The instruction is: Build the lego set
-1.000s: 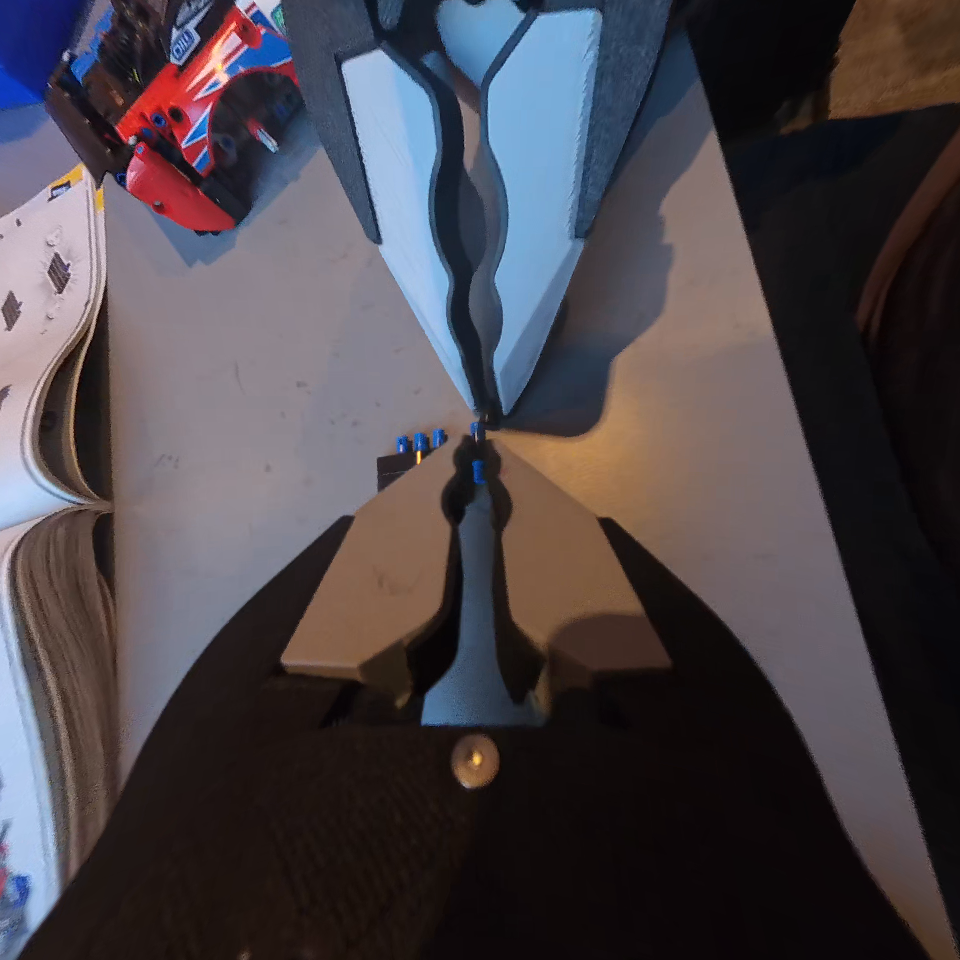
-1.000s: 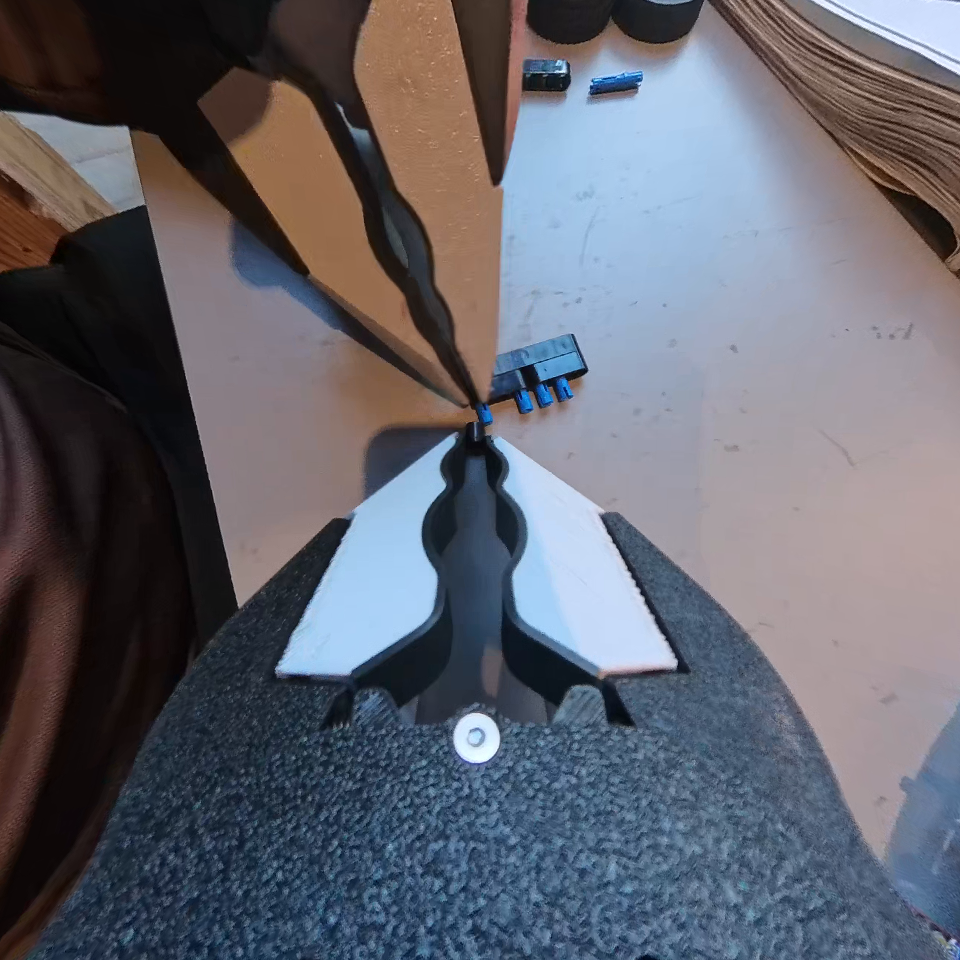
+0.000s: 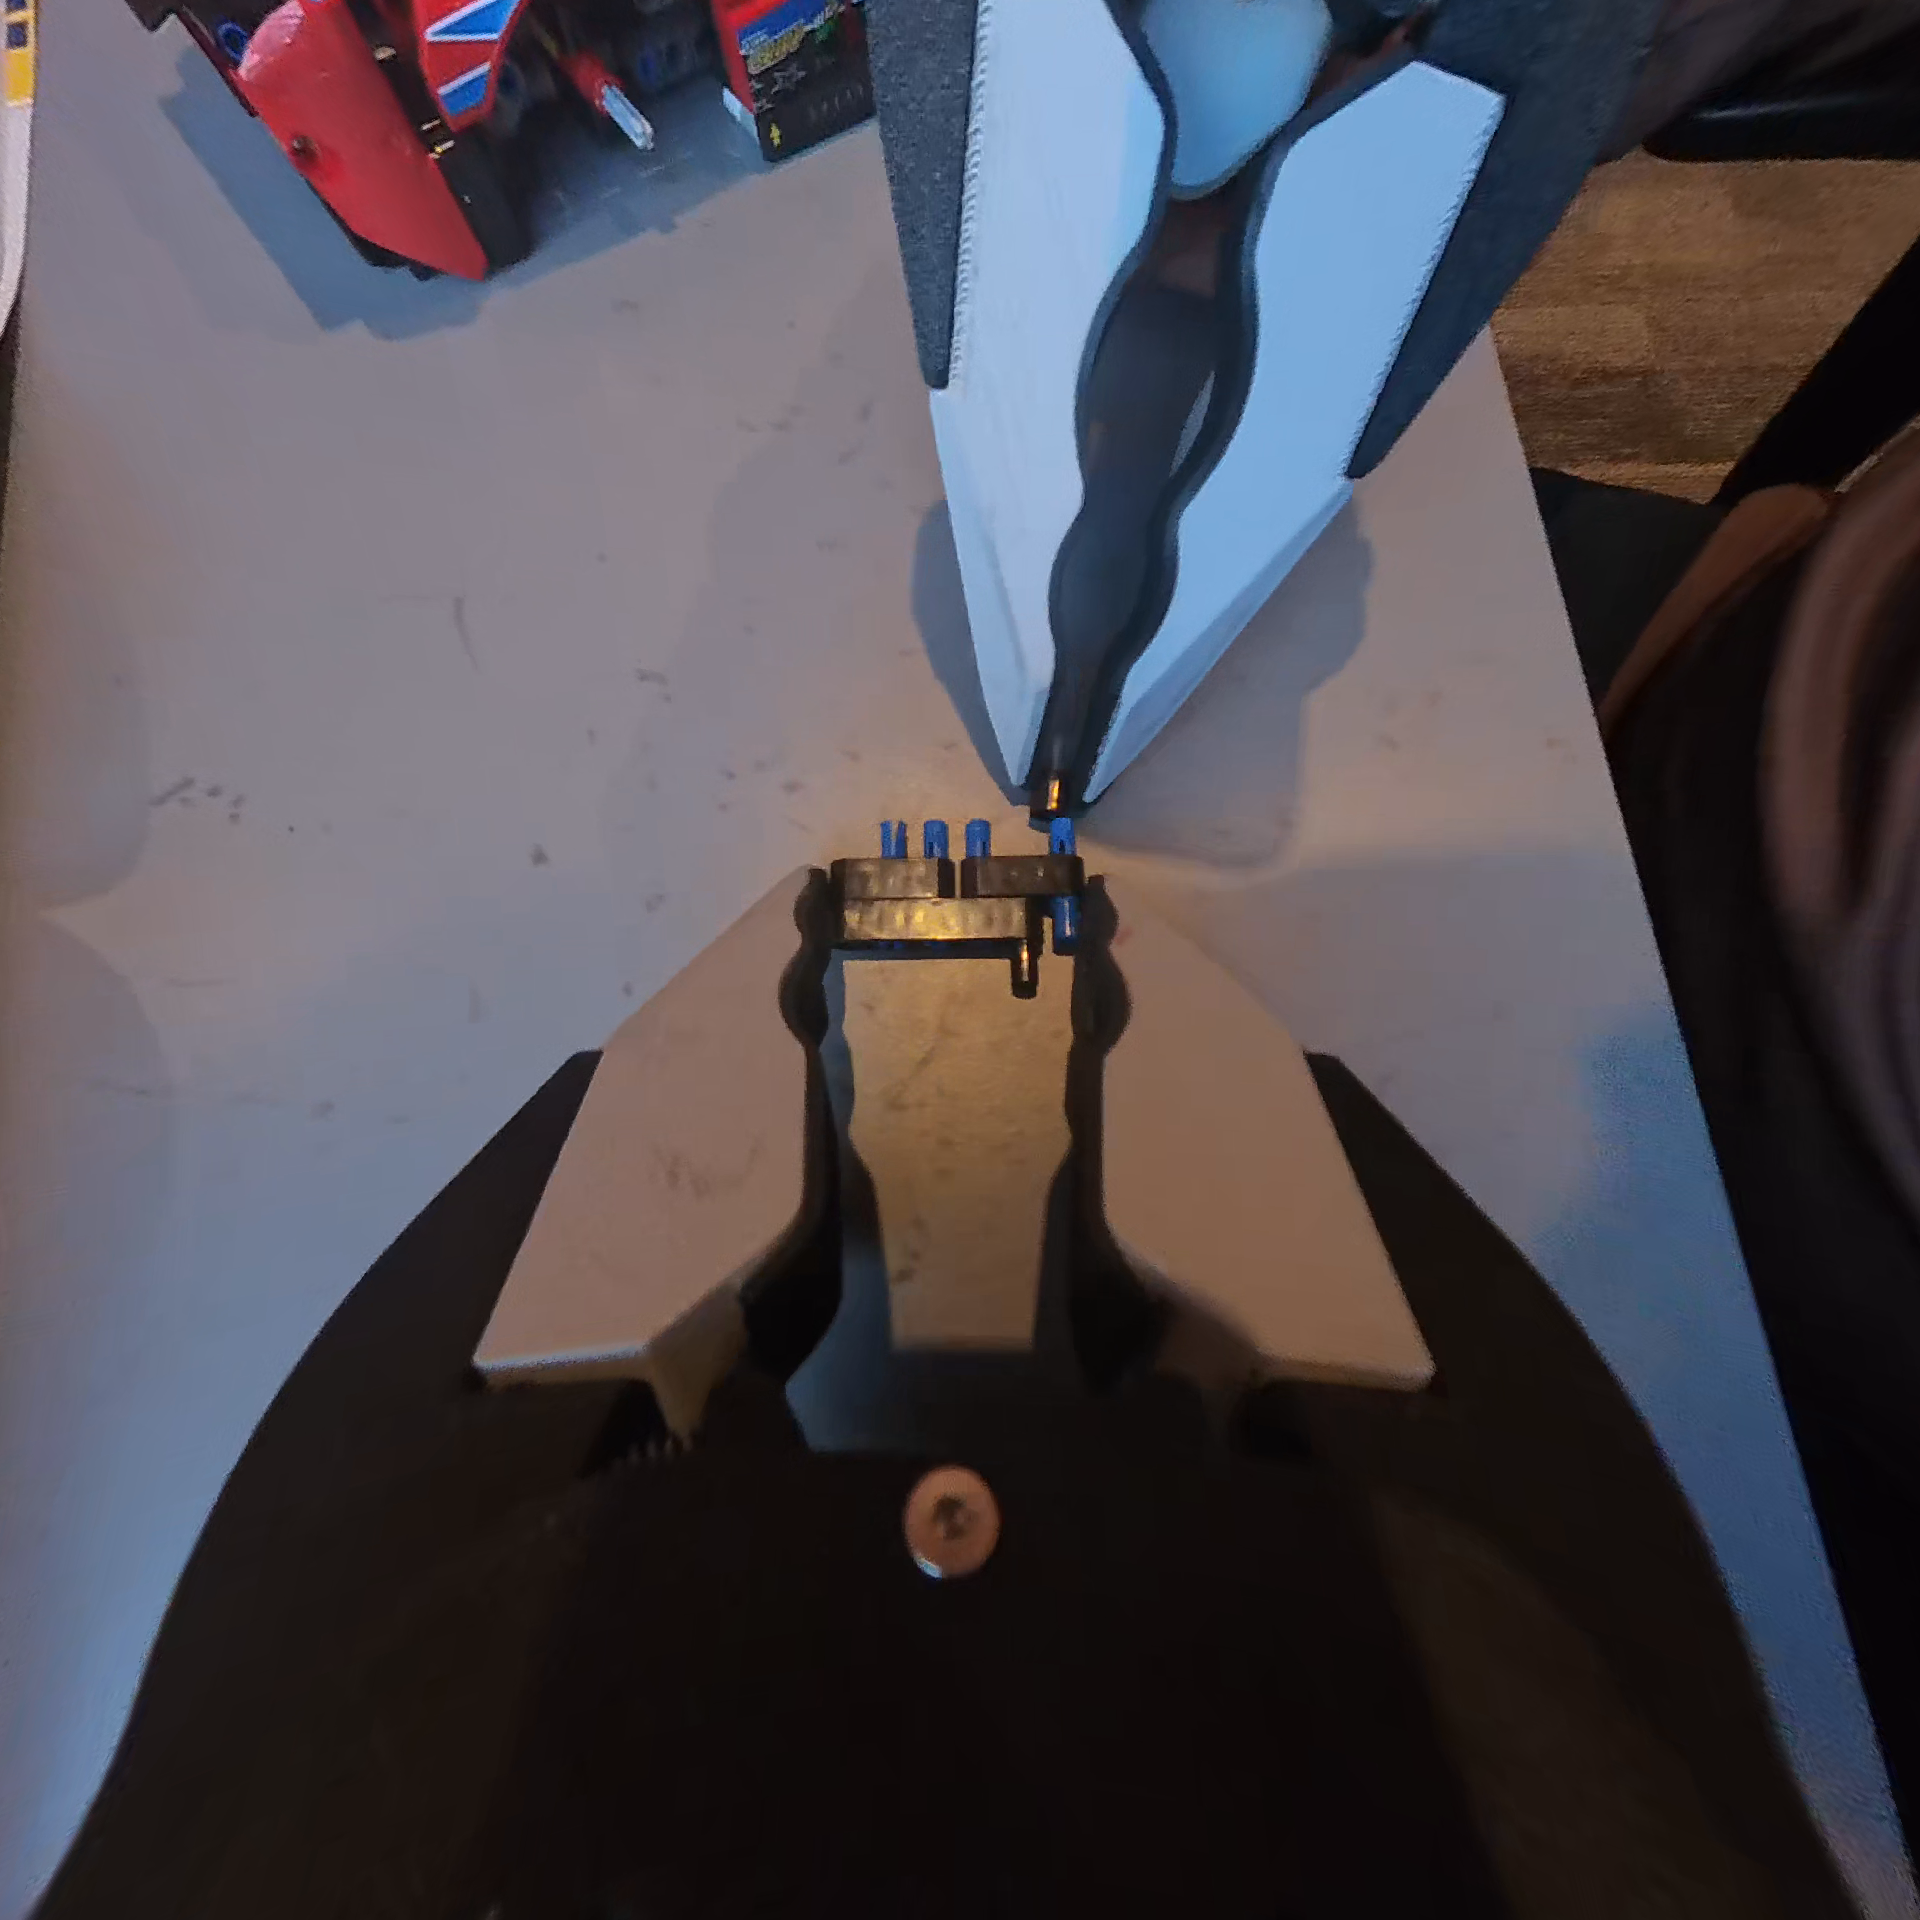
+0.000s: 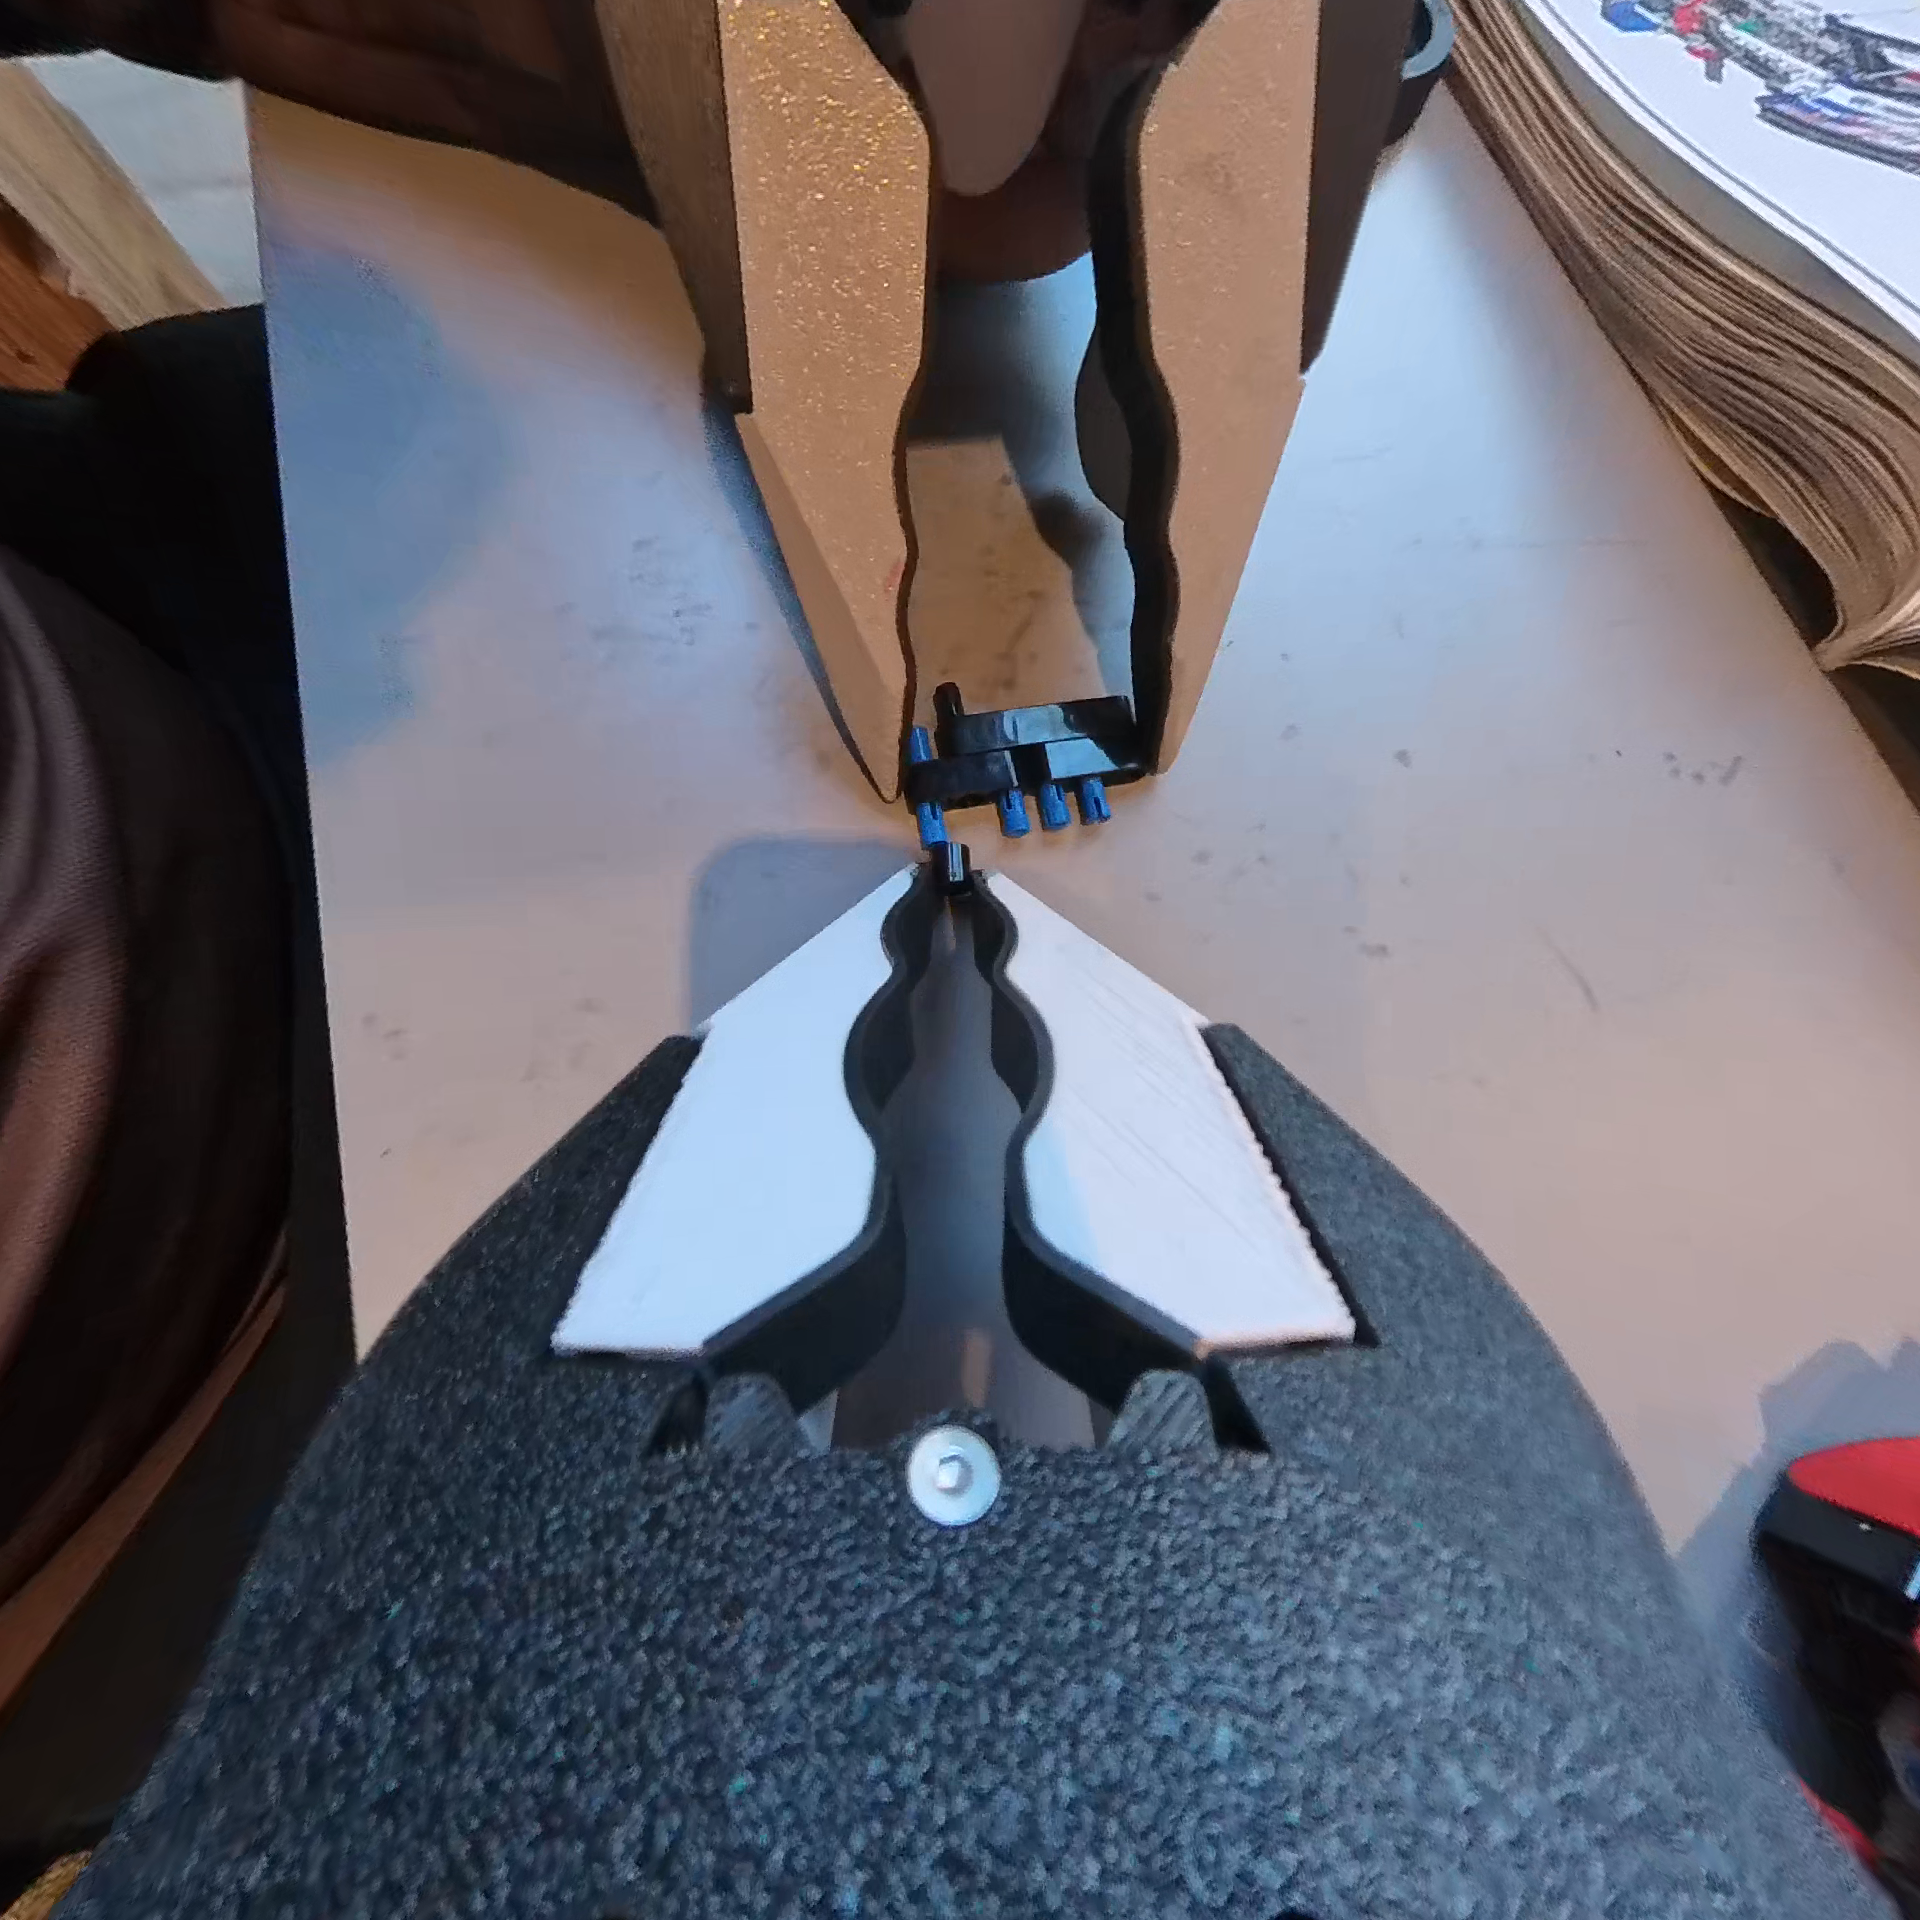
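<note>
A small black beam assembly (image 3: pixel 956 899) with blue pins (image 3: pixel 938 837) is being gripped endwise by the left gripper (image 3: pixel 951 914), jaws spread only as wide as the assembly's length, one finger on each end. Its long axis is lying crosswise between those fingertips, parallel to the table (image 3: pixel 520 623), with the pins pointing away from the left tongs toward the right ones. The right gripper (image 4: pixel 951 883) is being held nearly closed, tips pinching a tiny dark connector (image 4: pixel 951 868). The connector is sitting just off the end blue pin (image 4: pixel 928 821), the one nearest the left tongs' own right finger; contact cannot be told. The two tongs are facing tip to tip. The coming move is judged as a straight push along the pin's axis, the right gripper being nearer. Slight sideways offset is likely risking a miss.
</note>
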Demonstrator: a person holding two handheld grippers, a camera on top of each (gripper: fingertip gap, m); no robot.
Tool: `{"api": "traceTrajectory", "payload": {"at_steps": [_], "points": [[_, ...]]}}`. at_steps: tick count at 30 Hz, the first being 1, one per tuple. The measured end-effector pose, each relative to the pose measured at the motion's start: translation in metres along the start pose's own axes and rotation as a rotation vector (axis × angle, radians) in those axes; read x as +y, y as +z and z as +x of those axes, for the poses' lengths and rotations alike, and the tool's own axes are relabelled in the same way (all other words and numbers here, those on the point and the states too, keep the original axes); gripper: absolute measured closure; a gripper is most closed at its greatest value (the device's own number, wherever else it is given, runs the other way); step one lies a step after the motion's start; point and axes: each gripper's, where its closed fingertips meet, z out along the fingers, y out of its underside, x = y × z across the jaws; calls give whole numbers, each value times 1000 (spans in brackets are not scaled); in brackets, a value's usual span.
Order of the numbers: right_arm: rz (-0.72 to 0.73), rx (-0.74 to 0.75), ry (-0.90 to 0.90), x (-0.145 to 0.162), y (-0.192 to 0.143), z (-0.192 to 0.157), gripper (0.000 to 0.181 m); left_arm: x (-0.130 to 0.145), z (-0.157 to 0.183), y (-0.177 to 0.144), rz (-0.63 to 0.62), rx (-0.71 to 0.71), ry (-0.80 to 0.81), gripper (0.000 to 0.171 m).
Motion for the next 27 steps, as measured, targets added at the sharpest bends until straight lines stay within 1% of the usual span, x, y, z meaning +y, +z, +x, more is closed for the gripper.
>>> {"api": "traceTrajectory", "payload": {"at_steps": [6, 9, 17, 20, 25, 27], "points": [[5, -68, 24, 0, 1, -1, 174, 0, 0, 0, 1, 5, 9, 125], [4, -70, 1, 0, 1, -1, 174, 0, -1, 0, 2, 7, 0, 125], [2, -93, 15, -1, 2, -2, 175, 0, -2, 1, 2, 5, 0, 125], [2, -82, -26, -1, 2, -3, 175, 0, -2, 1, 2, 3, 0, 125], [-17, -27, -157, -2, 1, -4, 175, 0, -2, 1, 2, 3, -2, 126], [-28, -15, -182, -3, 1, -3, 175, 0, -2, 1, 2, 3, -2, 126]]}}
